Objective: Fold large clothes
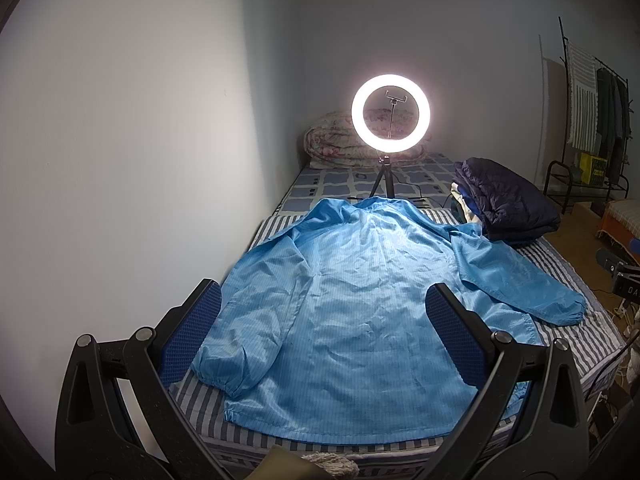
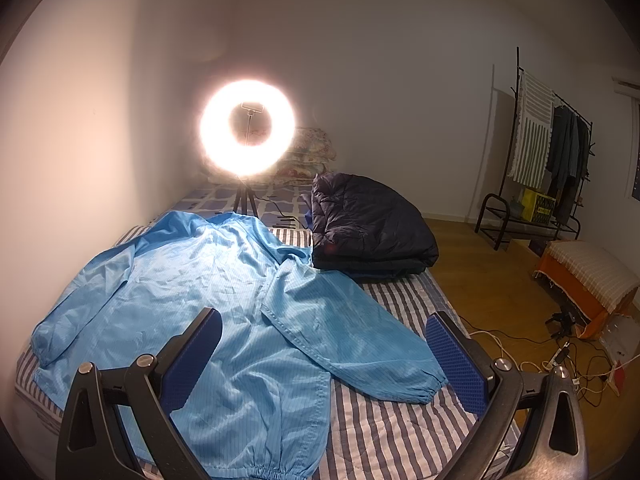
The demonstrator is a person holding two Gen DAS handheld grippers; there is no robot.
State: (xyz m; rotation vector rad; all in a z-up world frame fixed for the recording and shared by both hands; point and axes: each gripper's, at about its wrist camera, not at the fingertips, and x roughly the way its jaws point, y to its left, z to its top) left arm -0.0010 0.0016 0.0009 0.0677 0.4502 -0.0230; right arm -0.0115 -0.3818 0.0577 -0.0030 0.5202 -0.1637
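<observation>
Light-blue thin-fabric jacket (image 1: 360, 300) lay flat ahead, long axis collar-to-hem twd tongs; outstretched sleeve (image 2: 352, 332) nearer right gripper (image 2: 324, 354); left gripper (image 1: 324, 332) & right both wide, empty

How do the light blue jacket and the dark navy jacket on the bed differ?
The light blue jacket lies spread flat with sleeves out; the dark navy jacket is folded into a bundle. The blue one looks thin and smooth, the navy one puffy and quilted. Both rest on the striped bed.
</observation>
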